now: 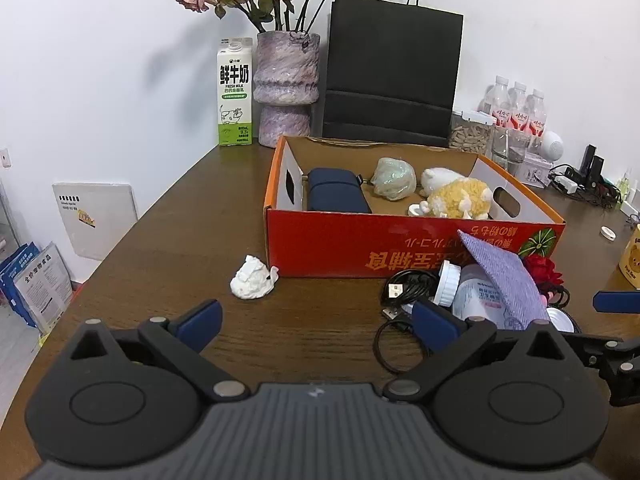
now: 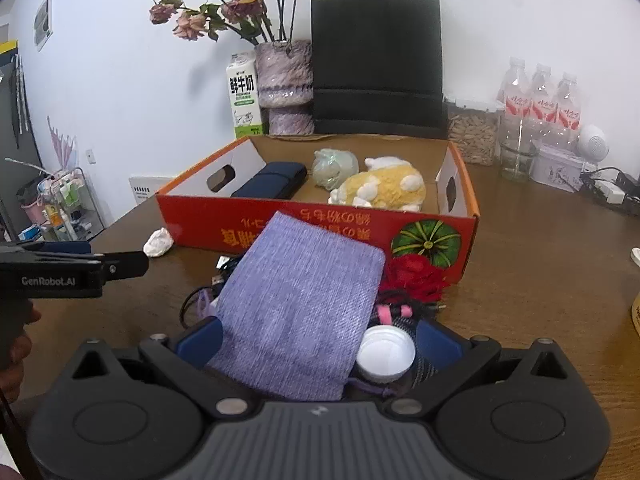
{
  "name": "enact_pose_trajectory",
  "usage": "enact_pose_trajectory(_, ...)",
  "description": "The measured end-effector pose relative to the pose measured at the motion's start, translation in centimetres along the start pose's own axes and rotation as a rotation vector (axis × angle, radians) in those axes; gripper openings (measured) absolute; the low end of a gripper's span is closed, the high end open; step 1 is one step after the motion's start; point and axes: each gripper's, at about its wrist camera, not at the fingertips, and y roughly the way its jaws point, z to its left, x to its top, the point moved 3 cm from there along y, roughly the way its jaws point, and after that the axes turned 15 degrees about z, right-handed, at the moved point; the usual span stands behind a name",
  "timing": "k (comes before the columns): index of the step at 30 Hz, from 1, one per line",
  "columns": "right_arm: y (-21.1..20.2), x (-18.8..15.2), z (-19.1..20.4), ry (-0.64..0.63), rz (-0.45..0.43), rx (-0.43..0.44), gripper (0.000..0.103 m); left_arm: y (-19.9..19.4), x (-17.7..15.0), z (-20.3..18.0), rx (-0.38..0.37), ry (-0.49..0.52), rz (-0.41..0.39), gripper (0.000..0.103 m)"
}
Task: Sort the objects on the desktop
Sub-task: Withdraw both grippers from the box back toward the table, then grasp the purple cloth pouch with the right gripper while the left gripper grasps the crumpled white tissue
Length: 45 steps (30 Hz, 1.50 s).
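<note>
Purple cloth pouch [image 2: 296, 312] lies between the spread right tongs [image 2: 318, 340], before the red box [image 2: 320, 232]; left tongs [image 1: 316, 324] spread above the desk [image 1: 180, 240].

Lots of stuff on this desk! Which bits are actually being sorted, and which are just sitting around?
Being sorted: orange cardboard box already holding a navy pouch and yellow plush toy; purple cloth pouch, black USB cable, crumpled white tissue.

Just sitting there: milk carton, flower vase, black paper bag, water bottles.
</note>
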Motion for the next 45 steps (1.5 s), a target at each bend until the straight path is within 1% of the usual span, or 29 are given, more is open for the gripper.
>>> enact_pose_trajectory(6,0.0,0.3,-0.1,0.014,-0.005,0.002,0.103,0.2,0.0,0.0,-0.005,-0.002,0.008,0.103)
enact_pose_trajectory(13,1.4,1.7,0.2,0.033,0.000,0.021,0.103,0.6,-0.1,0.4,-0.003,-0.015,0.020,0.103)
enact_pose_trajectory(15,2.2,2.1,0.1,0.044,0.009,0.029,0.103,0.8,-0.2,0.7,0.001,-0.024,0.025,0.103)
enact_pose_trajectory(18,3.7,2.4,-0.4,0.095,0.054,0.074,0.103,1.1,-0.2,1.1,0.003,-0.030,0.030,0.103)
enact_pose_trajectory(19,3.9,2.3,-0.5,0.109,0.061,0.095,0.098,1.1,-0.2,1.1,0.004,-0.030,0.032,0.103)
enact_pose_trajectory(20,3.9,2.2,-0.7,0.120,0.056,0.123,0.091,1.2,-0.2,1.2,0.004,-0.032,0.033,0.103)
enact_pose_trajectory(21,3.8,2.2,-0.7,0.124,0.049,0.133,0.088,1.2,-0.2,1.3,0.004,-0.034,0.034,0.103)
enact_pose_trajectory(23,3.3,2.2,-0.6,0.111,0.027,0.114,0.074,1.4,-0.1,1.3,0.005,-0.037,0.037,0.103)
enact_pose_trajectory(25,2.9,2.1,-0.3,0.084,0.012,0.092,0.068,1.4,-0.2,1.3,0.002,-0.035,0.037,0.103)
enact_pose_trajectory(27,2.6,2.1,0.0,0.061,-0.002,0.080,0.058,1.4,-0.2,1.2,0.001,-0.032,0.038,0.103)
enact_pose_trajectory(29,2.2,2.0,0.2,0.040,-0.018,0.078,0.039,1.4,-0.2,1.3,0.003,-0.032,0.040,0.103)
enact_pose_trajectory(30,2.0,2.0,0.2,0.035,-0.029,0.073,0.034,1.5,-0.2,1.3,0.005,-0.033,0.042,0.103)
enact_pose_trajectory(31,1.8,2.0,0.2,0.030,-0.042,0.068,0.025,1.5,-0.1,1.4,0.008,-0.034,0.042,0.103)
enact_pose_trajectory(33,1.4,2.1,-0.1,0.033,-0.064,0.064,0.019,1.7,0.1,1.5,0.016,-0.034,0.042,0.103)
enact_pose_trajectory(34,1.2,2.1,-0.2,0.039,-0.077,0.061,0.014,1.8,0.2,1.6,0.020,-0.034,0.043,0.103)
enact_pose_trajectory(39,0.4,2.5,-0.5,0.039,-0.130,0.038,0.013,2.3,1.2,1.9,0.036,-0.029,0.032,0.103)
enact_pose_trajectory(45,0.1,3.5,-1.1,0.038,-0.166,-0.004,0.013,3.2,2.1,2.4,0.055,-0.027,0.034,0.103)
